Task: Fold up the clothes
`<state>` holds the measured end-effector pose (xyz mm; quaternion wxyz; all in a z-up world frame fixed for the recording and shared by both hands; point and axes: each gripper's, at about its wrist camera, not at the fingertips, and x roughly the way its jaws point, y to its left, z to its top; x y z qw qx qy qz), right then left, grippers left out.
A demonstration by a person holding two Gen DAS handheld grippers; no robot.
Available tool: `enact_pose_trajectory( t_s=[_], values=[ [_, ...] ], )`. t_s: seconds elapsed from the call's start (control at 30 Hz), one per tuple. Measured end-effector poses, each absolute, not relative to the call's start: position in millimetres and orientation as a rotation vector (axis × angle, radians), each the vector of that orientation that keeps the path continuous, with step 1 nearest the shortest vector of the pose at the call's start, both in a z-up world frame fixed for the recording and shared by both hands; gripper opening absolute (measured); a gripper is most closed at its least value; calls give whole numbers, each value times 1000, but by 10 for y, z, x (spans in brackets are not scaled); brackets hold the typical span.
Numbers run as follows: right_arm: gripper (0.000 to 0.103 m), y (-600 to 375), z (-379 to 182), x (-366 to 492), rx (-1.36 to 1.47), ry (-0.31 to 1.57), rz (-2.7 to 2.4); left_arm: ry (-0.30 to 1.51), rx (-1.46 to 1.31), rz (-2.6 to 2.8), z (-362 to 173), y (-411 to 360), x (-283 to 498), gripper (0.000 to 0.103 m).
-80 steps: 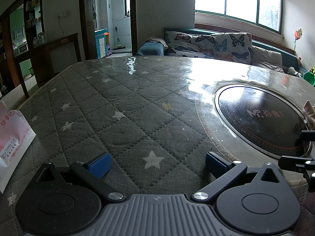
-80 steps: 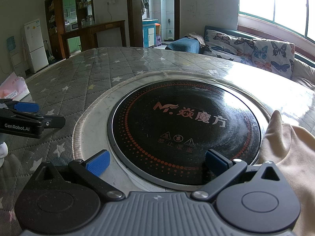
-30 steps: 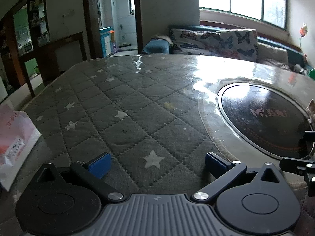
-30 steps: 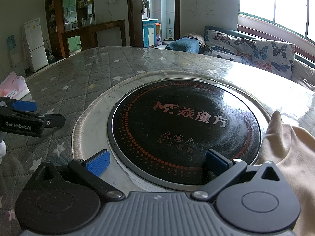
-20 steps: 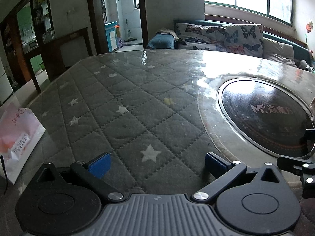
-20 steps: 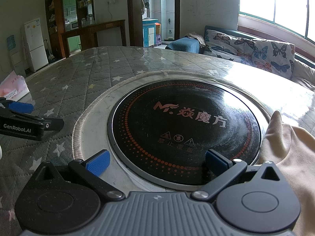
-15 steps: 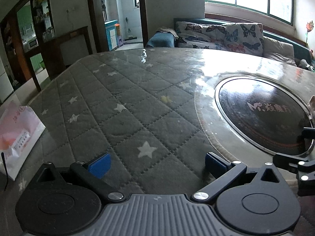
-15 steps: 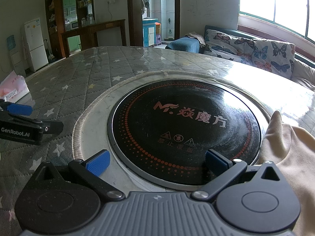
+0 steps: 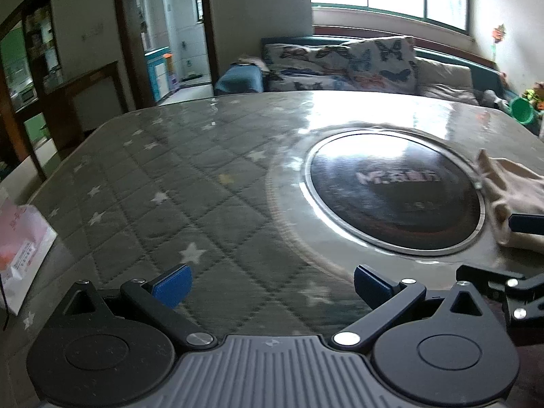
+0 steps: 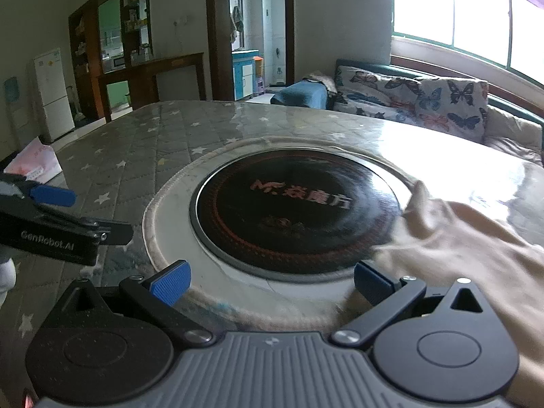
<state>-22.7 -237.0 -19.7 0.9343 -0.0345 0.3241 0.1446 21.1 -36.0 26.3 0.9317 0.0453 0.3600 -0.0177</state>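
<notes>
A beige garment lies crumpled at the right of the table, beside the round black hob; it also shows in the left wrist view. My right gripper is open and empty, low over the table's near edge, its right finger next to the cloth. My left gripper is open and empty above the quilted grey star cover. Each gripper shows at the edge of the other's view.
The black hob sits in a pale ring in the table. A pink-and-white paper bag stands at the left edge. A butterfly-print sofa and windows lie beyond the table.
Both views have shifted and blurred: my right gripper has pulled back and swung left, and the left gripper has turned right, so more of the beige garment shows. Both stay open.
</notes>
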Motion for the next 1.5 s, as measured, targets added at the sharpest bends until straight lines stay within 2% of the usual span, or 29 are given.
enact_pose_trajectory(
  t_s=[0.93,1.5],
  values=[
    [103,-3123,-55,-1171,48,625,32,698,210,-277,363,-1168,-112,103],
    [103,-3112,38,-1435,73,605,20,631,236,-340,480,-1335,-396,103]
  ],
)
